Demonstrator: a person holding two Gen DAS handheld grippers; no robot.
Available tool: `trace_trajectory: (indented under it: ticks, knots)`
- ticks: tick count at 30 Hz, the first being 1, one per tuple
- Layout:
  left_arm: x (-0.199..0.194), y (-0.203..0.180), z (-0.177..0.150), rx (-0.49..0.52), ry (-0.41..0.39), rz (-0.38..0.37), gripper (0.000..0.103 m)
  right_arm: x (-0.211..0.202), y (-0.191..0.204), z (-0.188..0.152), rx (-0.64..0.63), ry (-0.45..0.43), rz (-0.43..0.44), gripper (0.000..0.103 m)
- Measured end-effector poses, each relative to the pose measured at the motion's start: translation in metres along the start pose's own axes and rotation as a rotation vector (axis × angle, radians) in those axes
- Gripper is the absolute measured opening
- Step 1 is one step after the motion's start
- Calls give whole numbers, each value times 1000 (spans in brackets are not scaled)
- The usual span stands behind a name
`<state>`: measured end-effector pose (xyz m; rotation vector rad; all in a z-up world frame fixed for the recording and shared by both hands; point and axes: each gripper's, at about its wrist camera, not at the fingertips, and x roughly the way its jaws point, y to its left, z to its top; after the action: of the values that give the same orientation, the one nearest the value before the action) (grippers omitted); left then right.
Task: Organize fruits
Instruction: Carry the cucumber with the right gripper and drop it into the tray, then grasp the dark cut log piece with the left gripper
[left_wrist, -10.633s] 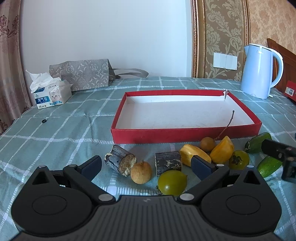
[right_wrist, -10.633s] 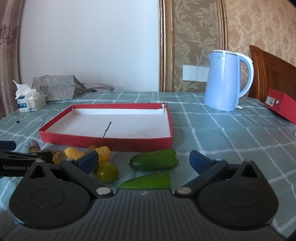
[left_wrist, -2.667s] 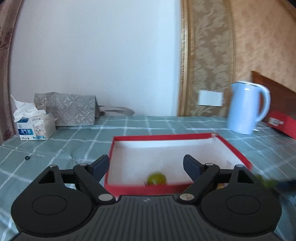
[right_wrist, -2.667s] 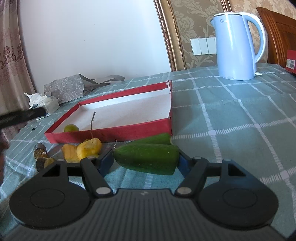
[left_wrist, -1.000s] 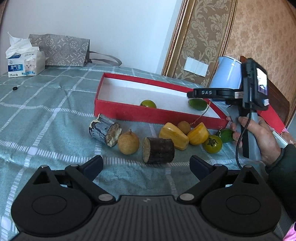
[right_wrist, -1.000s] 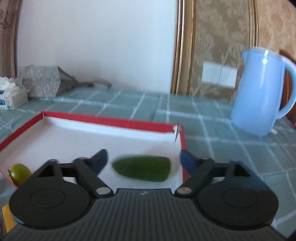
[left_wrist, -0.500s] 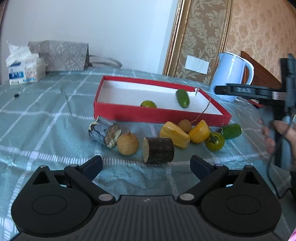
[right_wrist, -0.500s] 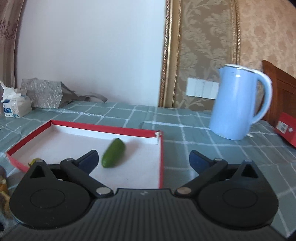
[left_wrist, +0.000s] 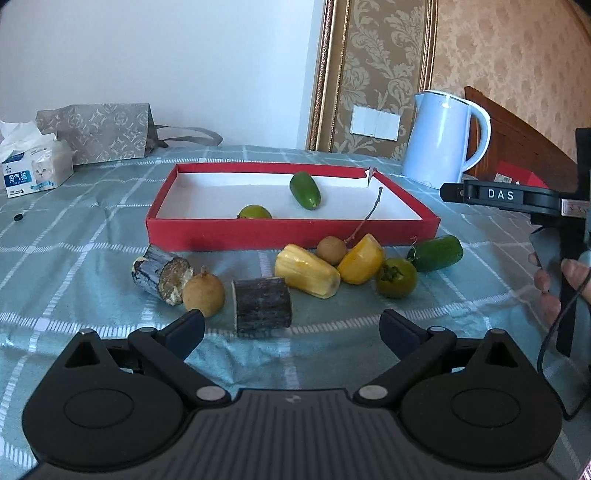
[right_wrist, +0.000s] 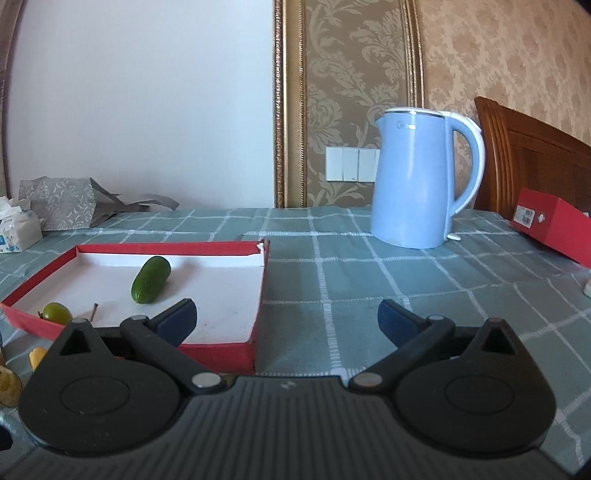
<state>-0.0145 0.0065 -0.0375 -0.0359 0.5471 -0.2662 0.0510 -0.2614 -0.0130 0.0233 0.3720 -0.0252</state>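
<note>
A red tray (left_wrist: 258, 236) (right_wrist: 255, 254) holds a green cucumber piece (left_wrist: 304, 190) (right_wrist: 150, 279) and a green round fruit (left_wrist: 254, 212) (right_wrist: 56, 312). In front of it on the cloth lie two dark cane stubs (left_wrist: 161, 269) (left_wrist: 262, 301), a brown longan (left_wrist: 203, 292), a second longan with a twig (left_wrist: 331, 250), two yellow jackfruit pieces (left_wrist: 306, 276) (left_wrist: 361, 258), a green persimmon (left_wrist: 396, 282) and a second cucumber piece (left_wrist: 436, 253). My left gripper (left_wrist: 291, 326) is open and empty just before the near stub. My right gripper (right_wrist: 287, 317) is open and empty above the tray's right front corner.
A blue kettle (left_wrist: 441, 146) (right_wrist: 417, 177) stands at the back right. A tissue box (left_wrist: 31, 166) and a grey paper bag (left_wrist: 99, 131) stand at the back left. A red box (right_wrist: 554, 221) lies at the far right. A small black ring (left_wrist: 18, 217) lies at the left.
My right gripper has let go of the cucumber piece into the tray and pulled back to the right. My left gripper has drawn slightly nearer the fruits.
</note>
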Motion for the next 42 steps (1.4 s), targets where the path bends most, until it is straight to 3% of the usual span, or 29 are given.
trace_trajectory:
  ticks: [10,17,32,38,42]
  knots:
    - [10,-11,8,4,-2,-4,100,2,2,-1,-2,14,13,103]
    - [21,-7,11,-29,33,28,80,1,4,-3,-4,14,17,103]
    - [34,-4,16,-62,53,33,80,9,7,-3,-29,62,10,103]
    - [32,6,17,-105,38,19,60,16,-7,-3,-8,107,-34,103]
    - [31,4,17,-74,45,45,46,17,-19,-5,36,132,-30,103]
